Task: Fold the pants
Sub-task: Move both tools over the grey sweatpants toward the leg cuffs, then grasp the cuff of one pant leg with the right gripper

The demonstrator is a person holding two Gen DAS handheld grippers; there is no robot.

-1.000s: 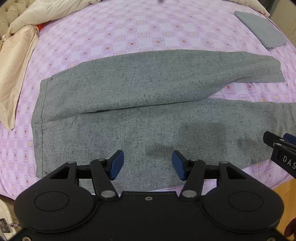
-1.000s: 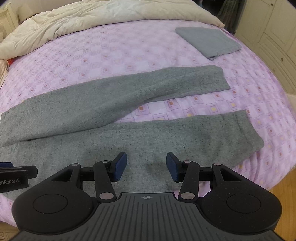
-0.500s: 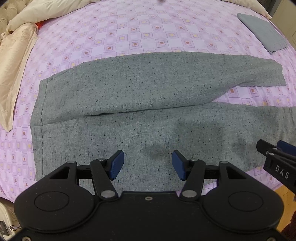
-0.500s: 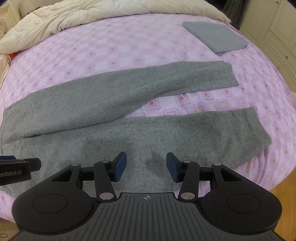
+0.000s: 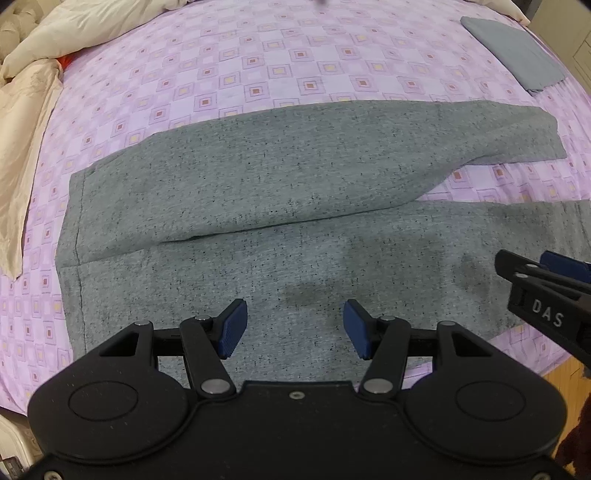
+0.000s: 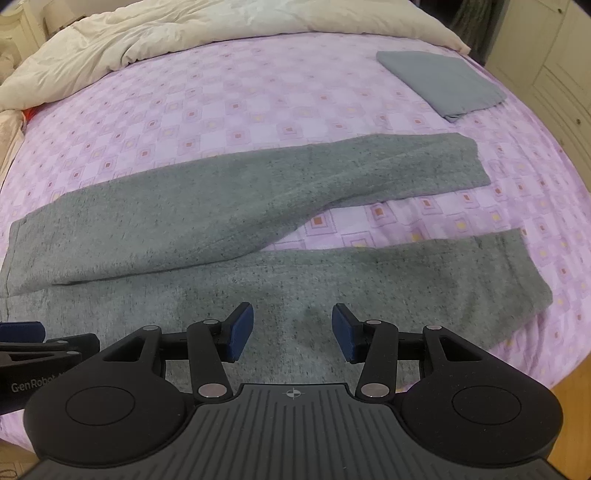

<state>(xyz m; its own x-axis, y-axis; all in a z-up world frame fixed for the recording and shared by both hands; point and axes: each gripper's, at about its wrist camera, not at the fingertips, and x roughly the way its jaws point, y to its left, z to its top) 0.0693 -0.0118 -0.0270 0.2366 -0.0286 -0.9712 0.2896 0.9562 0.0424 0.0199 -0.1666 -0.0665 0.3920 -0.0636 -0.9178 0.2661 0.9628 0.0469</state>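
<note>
Left wrist view: grey pants [image 5: 295,206] are recorded spread flat on the bed [image 5: 258,62], long axis running left to right across the scene. The waistband [image 5: 72,240] is placed at the left; the two legs extend rightward and part into a narrow V. The far leg [image 5: 480,136] is angled toward the far right; the near leg [image 5: 424,258] is laid along the near edge of the bed. The left claw [image 5: 291,328] is held released, jaws apart and empty, above the near leg at the seat end, just beyond the near hem line. No cloth is gripped.

Right wrist view: the right claw [image 6: 292,330] is likewise held released and empty, above the middle of the near leg [image 6: 369,280], with its cuff [image 6: 532,273] lying off to the right. The far leg [image 6: 295,184] is seen well beyond both claws.

Governing relation, as judged: the pants lie forward of and beneath both claws, crosswise to their pointing direction. The waistband is nearer the left claw, the cuffs nearer the right. A lengthwise fold, near leg carried over far leg, is suggested by this layout; no fold is yet made.

Also present: a folded grey cloth [image 6: 439,81] at the far right and a cream duvet [image 6: 184,33] along the far side.
</note>
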